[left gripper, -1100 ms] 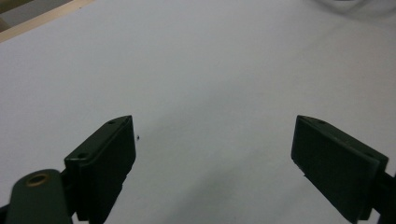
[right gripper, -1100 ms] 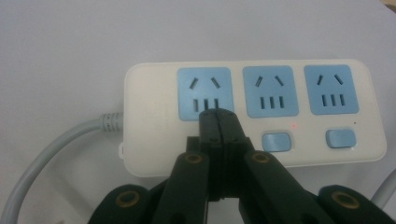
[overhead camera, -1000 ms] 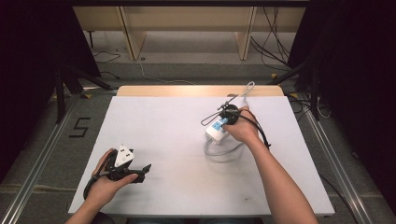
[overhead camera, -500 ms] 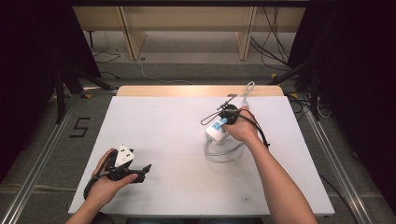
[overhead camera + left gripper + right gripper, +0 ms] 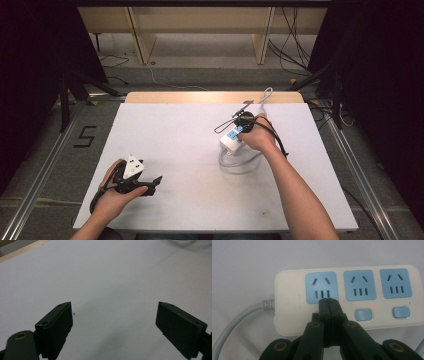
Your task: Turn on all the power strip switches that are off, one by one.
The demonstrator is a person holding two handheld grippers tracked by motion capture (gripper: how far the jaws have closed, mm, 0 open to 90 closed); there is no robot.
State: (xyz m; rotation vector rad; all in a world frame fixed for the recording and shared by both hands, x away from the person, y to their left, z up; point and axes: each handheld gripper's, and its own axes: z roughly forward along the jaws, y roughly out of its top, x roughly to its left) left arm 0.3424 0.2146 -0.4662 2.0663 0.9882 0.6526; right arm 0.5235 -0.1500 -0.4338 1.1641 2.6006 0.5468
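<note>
**Closed jaws parked on a power strip button**

So the right gripper [image 5: 329,301] had its jaws shut tight together, nothing between them, and the tips sat on the white power strip [image 5: 292,285], right at the lower edge of the first blue socket [image 5: 321,287] where that socket's button would be. I couldn't tell if the tips were actually pressing or just touching. The other two sockets each had a blue button [image 5: 363,315] below them in plain sight, and a tiny red light [image 5: 373,305] glowed just above the middle one. A grey cord [image 5: 237,320] came out of the strip's end nearest the first socket.

From the high view, the strip [image 5: 231,141] lay on the white table [image 5: 190,175], right of the middle and toward the far side, with the right hand [image 5: 260,135] over it and its cord [image 5: 240,162] looping back toward the person.

The left gripper [image 5: 115,325] was wide open with nothing in it, just bare table between the jaws. In the high view it [image 5: 155,181] sat low over the near left part of the table, held in the left hand [image 5: 117,192], well apart from the strip
</note>
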